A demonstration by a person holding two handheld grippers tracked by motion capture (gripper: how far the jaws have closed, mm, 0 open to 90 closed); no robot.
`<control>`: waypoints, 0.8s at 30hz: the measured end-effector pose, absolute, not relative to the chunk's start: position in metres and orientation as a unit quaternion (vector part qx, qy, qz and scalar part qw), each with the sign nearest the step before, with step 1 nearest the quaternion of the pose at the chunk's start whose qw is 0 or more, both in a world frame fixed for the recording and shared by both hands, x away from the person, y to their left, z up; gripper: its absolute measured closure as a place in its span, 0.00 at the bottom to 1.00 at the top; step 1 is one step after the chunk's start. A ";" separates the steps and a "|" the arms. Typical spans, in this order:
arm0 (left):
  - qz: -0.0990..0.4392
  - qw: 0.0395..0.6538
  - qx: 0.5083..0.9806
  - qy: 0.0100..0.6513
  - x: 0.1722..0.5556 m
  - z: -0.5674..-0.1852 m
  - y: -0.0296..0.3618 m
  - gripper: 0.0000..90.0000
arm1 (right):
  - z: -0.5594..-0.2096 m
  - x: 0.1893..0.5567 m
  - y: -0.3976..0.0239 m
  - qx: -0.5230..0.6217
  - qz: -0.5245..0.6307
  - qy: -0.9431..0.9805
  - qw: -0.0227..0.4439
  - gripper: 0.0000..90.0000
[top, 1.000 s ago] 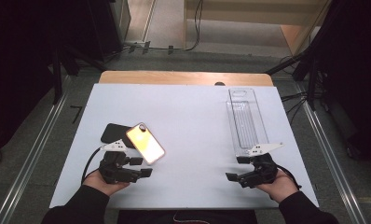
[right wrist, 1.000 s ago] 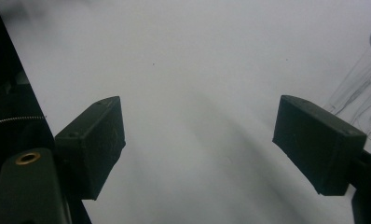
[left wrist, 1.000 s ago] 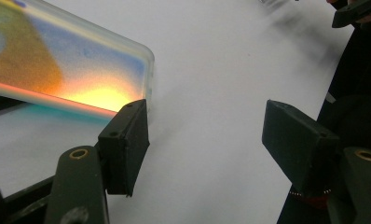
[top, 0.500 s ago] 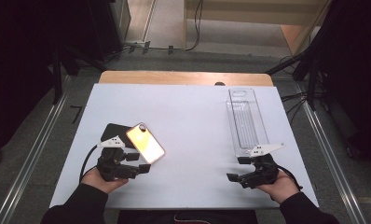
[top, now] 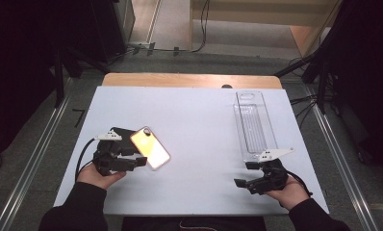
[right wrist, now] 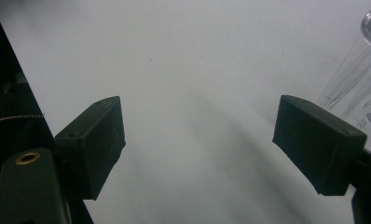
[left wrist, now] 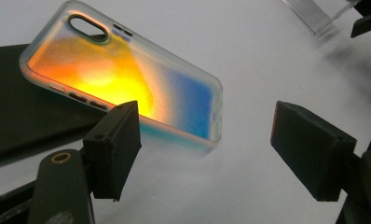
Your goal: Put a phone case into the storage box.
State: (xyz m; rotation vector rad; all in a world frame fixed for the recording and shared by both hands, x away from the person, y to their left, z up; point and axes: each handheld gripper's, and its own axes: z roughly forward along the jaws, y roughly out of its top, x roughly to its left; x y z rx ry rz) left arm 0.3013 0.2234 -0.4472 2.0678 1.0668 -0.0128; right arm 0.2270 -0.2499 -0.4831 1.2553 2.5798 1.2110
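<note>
A clear phone case (top: 150, 147) glowing orange and blue lies at the left of the white table, its far end resting on a flat black slab (top: 120, 133). My left gripper (top: 134, 158) sits at the case's near left side. In the left gripper view the case (left wrist: 127, 84) lies just beyond the left jaw. The left gripper (left wrist: 204, 126) stands open; its jaws have just been opening, and the pads do not press on the case. My right gripper (top: 244, 174) rests open at the front right, with only bare table between its jaws (right wrist: 197, 121).
A long clear plastic tray (top: 254, 125) lies on the right half of the table, just beyond the right gripper; its edge (right wrist: 356, 79) shows in the right gripper view. The white tabletop (top: 199, 120) ends near the hands, with floor and metal rails around it.
My left hand has slid a little to the left and away from the front edge, beside the case. The case and the right gripper have stayed put.
</note>
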 end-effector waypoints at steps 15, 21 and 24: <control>0.007 0.382 0.813 0.440 0.330 -0.445 0.230 0.41 | -0.483 0.227 -0.250 0.404 0.389 0.828 0.014 0.16; 0.017 0.372 0.806 0.461 0.342 -0.443 0.243 0.96 | -0.483 0.227 -0.250 0.403 0.388 0.829 0.015 0.16; 0.031 0.362 0.806 0.467 0.343 -0.443 0.248 1.00 | -0.483 0.226 -0.250 0.402 0.389 0.829 0.015 0.16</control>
